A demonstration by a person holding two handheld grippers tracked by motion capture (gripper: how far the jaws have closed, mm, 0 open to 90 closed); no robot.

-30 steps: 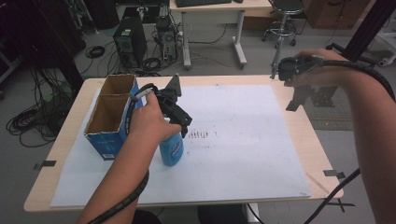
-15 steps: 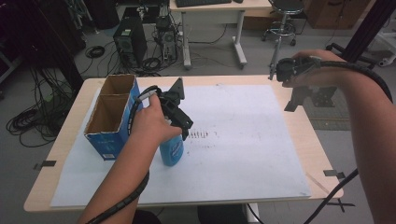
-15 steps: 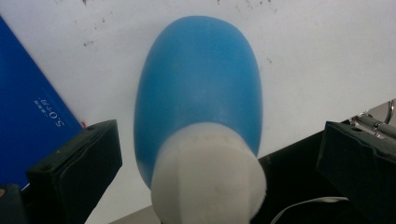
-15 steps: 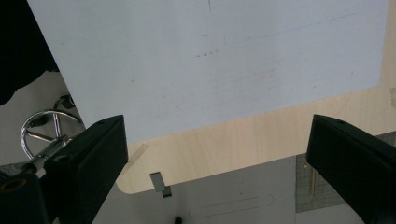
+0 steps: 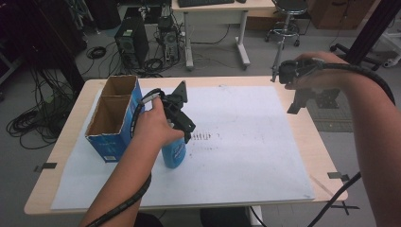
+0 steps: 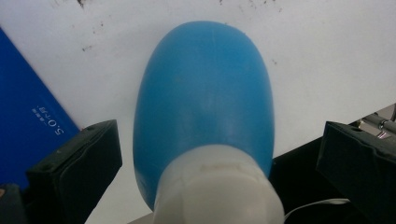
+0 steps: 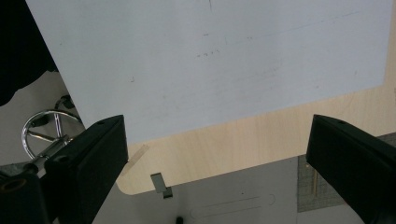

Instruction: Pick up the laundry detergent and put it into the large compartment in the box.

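Bottle stands near the table's left edge, just beside the box. My left gripper straddles it, jaws wide, not touching — smooth rigid plastic, slippery; I'd grip below the white cap. Right gripper gapes empty above the far right corner.

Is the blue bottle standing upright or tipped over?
Upright: the blue bottle stands on the white sheet, white cap up, between the left gripper's open jaws.

Even, soft indoor light falls from above on the white paper sheet, with faint shadows and no glare. Close up, the blue plastic bottle and its white cap look slightly blurred, as do the black jaws.
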